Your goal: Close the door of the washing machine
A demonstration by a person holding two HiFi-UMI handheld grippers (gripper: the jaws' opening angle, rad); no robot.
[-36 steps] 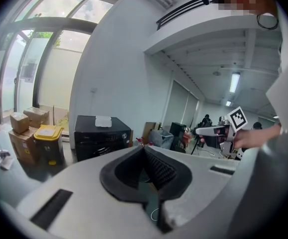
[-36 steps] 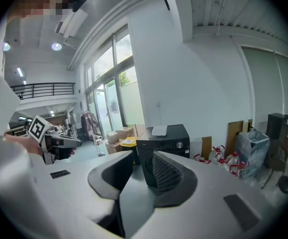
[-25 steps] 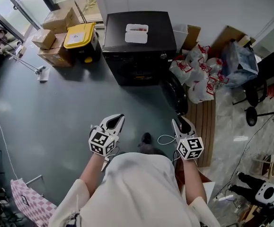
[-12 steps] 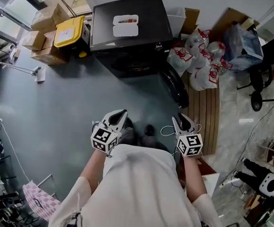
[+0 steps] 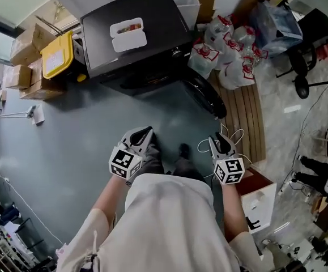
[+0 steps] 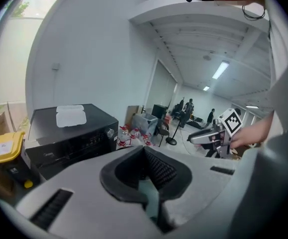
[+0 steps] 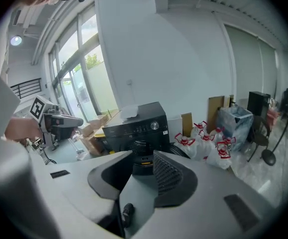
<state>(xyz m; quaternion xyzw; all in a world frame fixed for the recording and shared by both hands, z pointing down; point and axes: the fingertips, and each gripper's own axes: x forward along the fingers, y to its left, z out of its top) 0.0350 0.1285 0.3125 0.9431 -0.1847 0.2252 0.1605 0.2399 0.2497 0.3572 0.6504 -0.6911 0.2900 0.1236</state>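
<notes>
The black washing machine [image 5: 135,38] stands against the far wall with a white lidded container [image 5: 128,34] on top. Its round door [image 5: 204,95] hangs open, swung out to the machine's right. Both grippers are held in front of the person's body, well short of the machine and pointing toward it. My left gripper [image 5: 141,135] has its fingertips together with nothing in it, and my right gripper [image 5: 220,143] has its jaws apart and empty. The machine [image 6: 69,133] shows beyond the left gripper [image 6: 144,151]. It [image 7: 134,126] sits straight ahead of the right gripper [image 7: 143,156].
A yellow-lidded box [image 5: 56,54] and cardboard boxes [image 5: 30,38] stand left of the machine. White bags with red handles [image 5: 226,50] are piled to its right, above a wooden slatted platform [image 5: 246,118]. A looped cable [image 5: 209,146] lies by the right gripper. A white box [image 5: 263,200] sits lower right.
The head view has swung, so the machine now sits higher and tilted in the frame. The person's shoes have come into view between the grippers. Both grippers keep their jaw positions.
</notes>
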